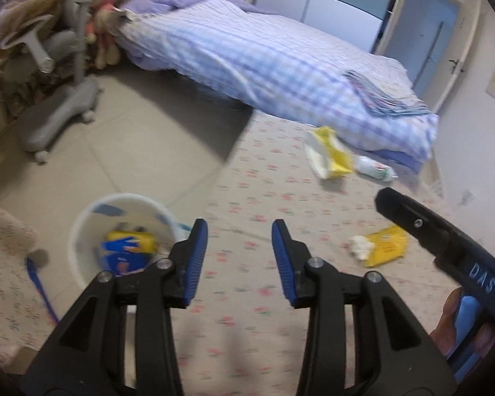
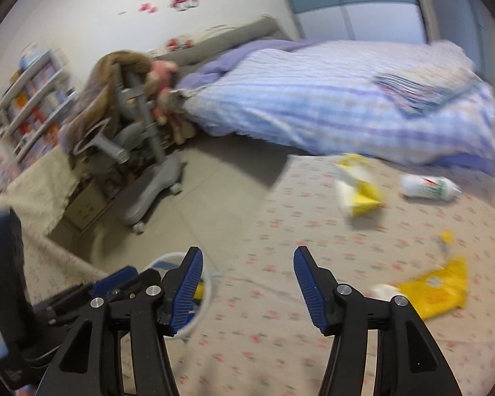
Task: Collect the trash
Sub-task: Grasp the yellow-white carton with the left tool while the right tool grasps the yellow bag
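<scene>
Left wrist alone shows bin [image 1: 82, 227] contents [image 1: 128, 250].

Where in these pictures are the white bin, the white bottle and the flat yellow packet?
white bin [image 1: 82, 231]: left wrist view, its inner wall.
white bottle [image 2: 425, 188]: right wrist view, its body.
flat yellow packet [image 1: 387, 247]: left wrist view, its printed face.

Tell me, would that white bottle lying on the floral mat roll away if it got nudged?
Probably. The white bottle lies on its side and looks round, so a sideways nudge could roll it. It looks like plastic, likely light. The floral mat appears to be soft fabric, which may slow it.
</scene>
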`<state>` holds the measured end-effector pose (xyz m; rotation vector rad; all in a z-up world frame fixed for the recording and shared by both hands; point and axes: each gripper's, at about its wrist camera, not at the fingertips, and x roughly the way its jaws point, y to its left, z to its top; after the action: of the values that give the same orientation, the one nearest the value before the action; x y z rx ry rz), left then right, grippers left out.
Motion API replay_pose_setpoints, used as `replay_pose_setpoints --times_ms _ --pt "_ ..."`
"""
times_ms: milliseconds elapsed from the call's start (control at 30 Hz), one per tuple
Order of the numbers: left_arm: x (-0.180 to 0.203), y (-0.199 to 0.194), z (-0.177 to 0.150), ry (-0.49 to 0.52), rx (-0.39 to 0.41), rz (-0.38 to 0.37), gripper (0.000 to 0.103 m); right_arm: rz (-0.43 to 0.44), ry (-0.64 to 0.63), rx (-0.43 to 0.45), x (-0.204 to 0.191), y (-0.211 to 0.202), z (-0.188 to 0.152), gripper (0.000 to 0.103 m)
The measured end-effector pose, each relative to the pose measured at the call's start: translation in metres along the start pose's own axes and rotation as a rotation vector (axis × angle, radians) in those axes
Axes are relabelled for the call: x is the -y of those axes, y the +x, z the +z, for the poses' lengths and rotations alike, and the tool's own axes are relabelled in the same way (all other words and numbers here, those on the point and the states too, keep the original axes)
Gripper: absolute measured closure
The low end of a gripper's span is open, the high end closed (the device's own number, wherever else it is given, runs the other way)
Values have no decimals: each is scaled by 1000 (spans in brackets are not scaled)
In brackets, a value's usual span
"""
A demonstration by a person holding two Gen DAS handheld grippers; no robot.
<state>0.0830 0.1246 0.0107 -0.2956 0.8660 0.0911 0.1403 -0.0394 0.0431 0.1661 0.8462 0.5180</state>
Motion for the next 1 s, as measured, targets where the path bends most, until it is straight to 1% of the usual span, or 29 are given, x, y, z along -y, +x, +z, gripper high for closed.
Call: replay_pose_setpoints --times_ms 33,67,100,200,233,267,400,567,667,733,767,800,933,1000 --pt "8 3 2 -1 -4 -20 51 -18 37 2 18 -8 3 42" --pt "19 6 5 3 -5 -39 42 -28 59 5 29 -12 4 42" --pt "28 8 7 9 -2 -48 36 -48 91 6 46 -19 6 42" --pt "59 23 17 48 -1 -56 32 -111 200 7 99 -37 9 42" --pt "68 31 21 60 -16 -62 32 -126 256 4 121 -44 8 42" --pt "79 43 28 70 -38 -64 32 -133 291 1 136 -48 7 42" --pt "107 83 45 79 -80 -53 32 -176 401 -8 186 -59 0 42" --pt "122 141 57 45 -154 -27 32 -183 471 -53 216 -56 -9 42" --pt "130 164 61 30 -183 -32 32 -208 481 -84 228 -50 -13 42" --pt "138 175 64 38 -202 -49 32 -216 499 -103 236 -44 -16 42" --pt "141 181 64 47 -215 -66 28 -214 509 -110 240 -41 -18 42" --pt "144 185 64 56 -222 -68 26 -208 523 -122 244 -36 -20 42" --pt "151 196 66 89 -210 -29 25 -188 555 -161 250 -14 -25 42" --pt "152 202 65 104 -218 -18 25 -198 545 -183 249 -5 -27 42"
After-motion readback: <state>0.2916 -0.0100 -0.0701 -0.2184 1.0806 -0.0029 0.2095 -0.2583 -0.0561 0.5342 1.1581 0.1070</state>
